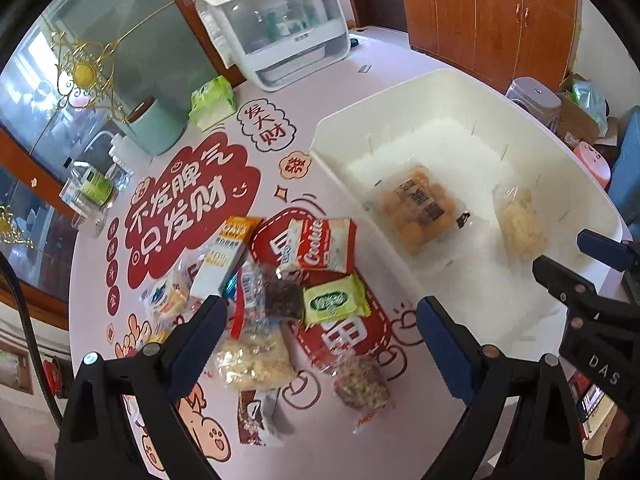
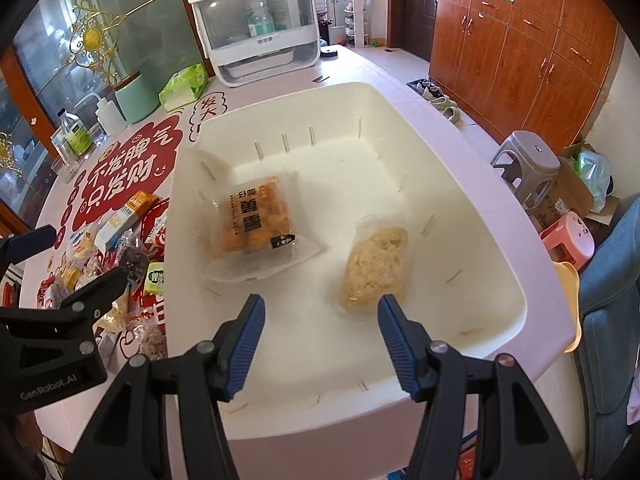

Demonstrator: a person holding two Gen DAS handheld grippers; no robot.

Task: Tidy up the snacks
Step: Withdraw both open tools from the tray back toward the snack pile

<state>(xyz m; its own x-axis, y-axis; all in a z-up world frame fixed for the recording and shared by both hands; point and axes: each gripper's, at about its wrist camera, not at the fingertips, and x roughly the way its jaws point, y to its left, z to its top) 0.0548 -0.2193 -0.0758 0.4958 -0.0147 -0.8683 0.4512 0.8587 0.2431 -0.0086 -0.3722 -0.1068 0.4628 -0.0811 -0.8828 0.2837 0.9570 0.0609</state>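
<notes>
A white bin [image 2: 504, 280] holds an orange snack pack [image 2: 252, 216] and a pale rice-cake pack [image 2: 376, 268]; both also show in the left wrist view, the orange pack [image 1: 416, 208] and the pale pack [image 1: 520, 228], inside the bin [image 1: 332, 160]. My right gripper [image 2: 322, 316] is open and empty above the bin's near end. My left gripper [image 1: 322, 324] is open and empty above a pile of snacks on the table: a red Cookie pack [image 1: 320, 246], a green pack [image 1: 334, 300], a pale crispy pack [image 1: 252, 356], a dark pack [image 1: 286, 298] and a grain bar [image 1: 362, 384].
A white appliance [image 1: 280, 28] stands at the table's back. A mint canister [image 1: 156, 128], a green tissue pack [image 1: 212, 100] and bottles [image 1: 96, 188] sit at the back left. Stools [image 2: 524, 160] and a box are on the floor to the right.
</notes>
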